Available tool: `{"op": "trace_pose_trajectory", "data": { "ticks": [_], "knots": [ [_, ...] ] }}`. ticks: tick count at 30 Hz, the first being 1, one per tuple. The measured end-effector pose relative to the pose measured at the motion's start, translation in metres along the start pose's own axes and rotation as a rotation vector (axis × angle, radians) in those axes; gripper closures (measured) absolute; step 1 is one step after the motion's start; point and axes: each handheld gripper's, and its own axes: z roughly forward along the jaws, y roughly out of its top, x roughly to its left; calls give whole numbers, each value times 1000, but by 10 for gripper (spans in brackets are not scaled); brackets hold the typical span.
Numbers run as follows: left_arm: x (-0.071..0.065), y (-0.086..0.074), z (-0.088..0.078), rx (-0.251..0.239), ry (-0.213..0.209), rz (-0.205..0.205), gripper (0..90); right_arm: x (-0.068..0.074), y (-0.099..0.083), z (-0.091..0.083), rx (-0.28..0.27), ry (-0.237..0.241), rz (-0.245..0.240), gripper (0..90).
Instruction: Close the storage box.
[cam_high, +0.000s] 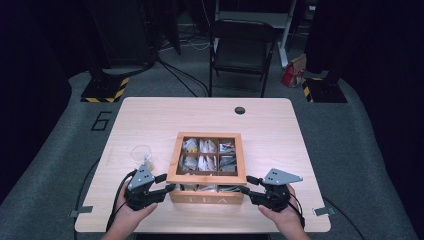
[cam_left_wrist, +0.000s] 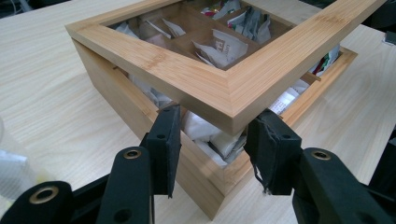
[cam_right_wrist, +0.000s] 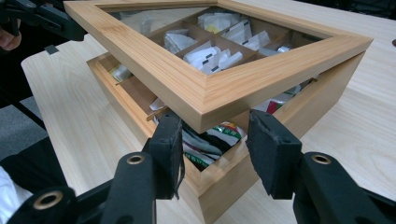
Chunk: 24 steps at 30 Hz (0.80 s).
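A wooden tea box (cam_high: 206, 199) marked TEA stands near the table's front edge, with tea bags (cam_high: 205, 160) in its compartments. Its windowed lid (cam_high: 172, 165) is lifted off the base at the front. My left gripper (cam_high: 167, 188) is shut on the lid's front left corner, and my right gripper (cam_high: 248, 183) on its front right corner. In the left gripper view the jaws (cam_left_wrist: 217, 144) flank the lid corner (cam_left_wrist: 196, 79) above the base (cam_left_wrist: 116, 93). The right gripper view has the jaws (cam_right_wrist: 215, 144) around the lid corner (cam_right_wrist: 187, 84), with tea bags (cam_right_wrist: 205, 140) in the gap below.
A clear plastic cup (cam_high: 141, 154) stands just left of the box, close behind my left gripper. A cable hole (cam_high: 240, 110) sits in the table's far side. Beyond the table stands a folding chair (cam_high: 242, 47). Both hands are at the table's front edge (cam_high: 200, 231).
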Motion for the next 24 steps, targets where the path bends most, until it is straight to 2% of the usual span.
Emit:
{"op": "trace_pose_trajectory", "data": {
  "ticks": [5, 12, 17, 20, 24],
  "knots": [
    [-3, -7, 4, 15, -3, 11, 554, 1, -4, 1, 21, 7, -5, 549],
    [-4, -10, 6, 22, 0, 7, 553, 1, -7, 1, 42, 13, -3, 542],
    [-5, -11, 6, 35, -1, 6, 553, 0, -9, -4, 30, 17, 9, 531],
    [-4, -12, 6, 34, -10, -1, 553, -2, -10, -6, 23, 15, 32, 529],
    [-5, -13, 7, 48, -8, 3, 553, -2, -9, -7, 19, 21, 29, 526]
  ]
}}
